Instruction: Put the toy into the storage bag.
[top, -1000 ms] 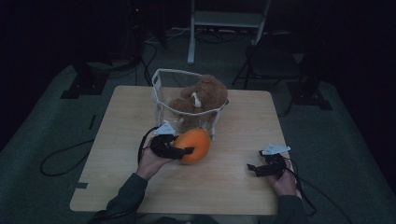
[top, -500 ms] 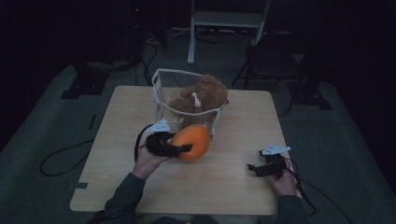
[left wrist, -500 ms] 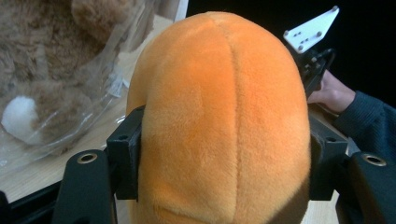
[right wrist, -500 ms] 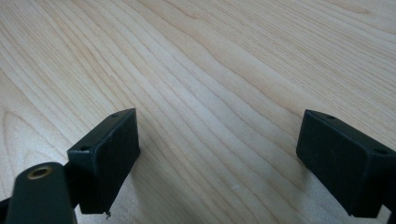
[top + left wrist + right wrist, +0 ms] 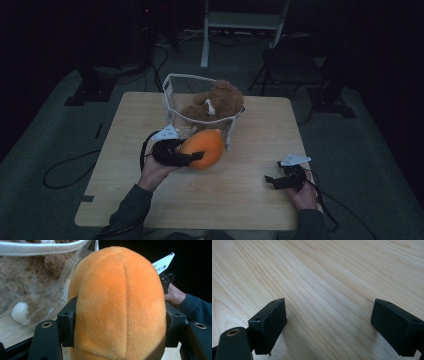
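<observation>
near the right edge of the wooden table, the right gripper rests with its jaws spread wide on nothing. left of centre, the left gripper is clamped on the orange plush toy, held just in front of the clear basket. a brown teddy bear sits inside the basket, directly behind the toy.

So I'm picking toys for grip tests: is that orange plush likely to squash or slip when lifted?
Probably soft: the orange plush toy bulges around the left gripper. Its fuzzy pile likely resists slipping. It looks light for its size.
</observation>
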The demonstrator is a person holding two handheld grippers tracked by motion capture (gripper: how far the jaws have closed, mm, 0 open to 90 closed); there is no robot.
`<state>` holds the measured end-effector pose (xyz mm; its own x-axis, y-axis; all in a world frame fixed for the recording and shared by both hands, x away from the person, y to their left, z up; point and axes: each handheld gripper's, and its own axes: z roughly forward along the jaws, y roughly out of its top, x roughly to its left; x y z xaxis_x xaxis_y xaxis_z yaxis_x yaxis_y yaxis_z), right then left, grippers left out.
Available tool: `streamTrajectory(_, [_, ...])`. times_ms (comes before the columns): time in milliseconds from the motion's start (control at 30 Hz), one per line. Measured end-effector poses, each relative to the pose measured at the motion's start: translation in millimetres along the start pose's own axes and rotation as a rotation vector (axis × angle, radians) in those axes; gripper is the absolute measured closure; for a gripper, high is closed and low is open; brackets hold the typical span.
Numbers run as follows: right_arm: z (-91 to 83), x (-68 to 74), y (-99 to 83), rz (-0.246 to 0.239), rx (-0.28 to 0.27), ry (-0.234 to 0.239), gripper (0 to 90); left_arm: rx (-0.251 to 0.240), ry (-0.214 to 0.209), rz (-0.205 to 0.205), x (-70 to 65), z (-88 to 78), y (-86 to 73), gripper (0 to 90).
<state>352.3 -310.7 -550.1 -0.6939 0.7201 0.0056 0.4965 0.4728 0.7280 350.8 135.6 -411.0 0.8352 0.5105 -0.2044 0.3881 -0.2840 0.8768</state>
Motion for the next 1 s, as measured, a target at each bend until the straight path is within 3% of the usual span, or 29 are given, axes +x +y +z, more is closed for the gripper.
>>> streamTrajectory(1000, [0.0, -0.1, 0.0, -0.002, 0.0, -0.001, 12.5, -0.059, 0.021, 0.061, -8.1, -20.2, 31.7, 32.4])
